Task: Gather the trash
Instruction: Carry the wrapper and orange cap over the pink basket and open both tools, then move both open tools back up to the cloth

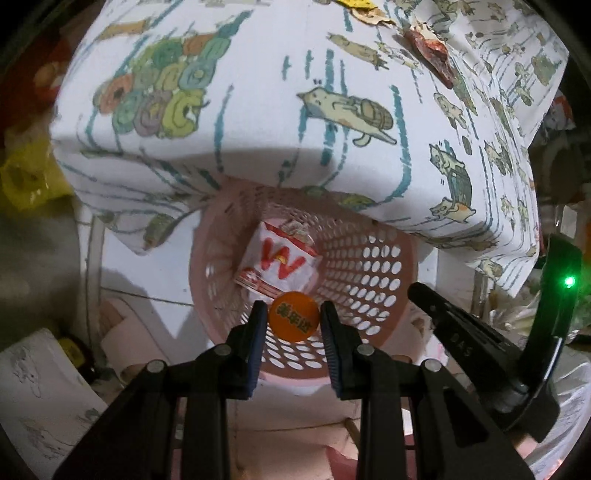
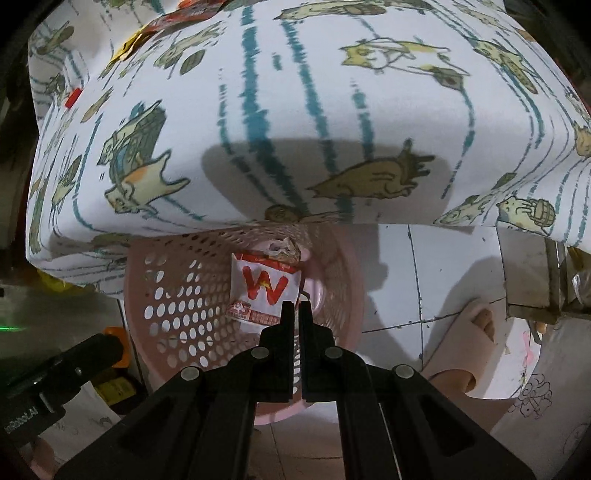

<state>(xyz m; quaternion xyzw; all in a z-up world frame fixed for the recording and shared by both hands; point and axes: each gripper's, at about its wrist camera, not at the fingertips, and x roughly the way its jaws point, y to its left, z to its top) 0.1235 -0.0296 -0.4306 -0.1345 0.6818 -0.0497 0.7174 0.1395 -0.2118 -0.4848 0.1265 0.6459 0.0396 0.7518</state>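
A pink perforated basket (image 1: pixel 373 273) stands on the floor below the table edge; it also shows in the right wrist view (image 2: pixel 173 295). A white wrapper with a red W (image 1: pixel 280 262) lies inside it, also seen in the right wrist view (image 2: pixel 264 284). My left gripper (image 1: pixel 293 317) is over the basket, shut on an orange bottle cap (image 1: pixel 293 315). My right gripper (image 2: pixel 296 314) is shut and empty above the basket. More trash, a red wrapper (image 1: pixel 432 51) and yellowish scraps (image 1: pixel 369 11), lies on the cat-print tablecloth (image 1: pixel 258 74).
The right gripper's body (image 1: pixel 480 339) shows beside the basket on the right. The table edge overhangs the basket's far side. A foot in a slipper (image 2: pixel 469 332) stands on the white tiled floor. A yellow bag (image 1: pixel 26 173) sits at the left.
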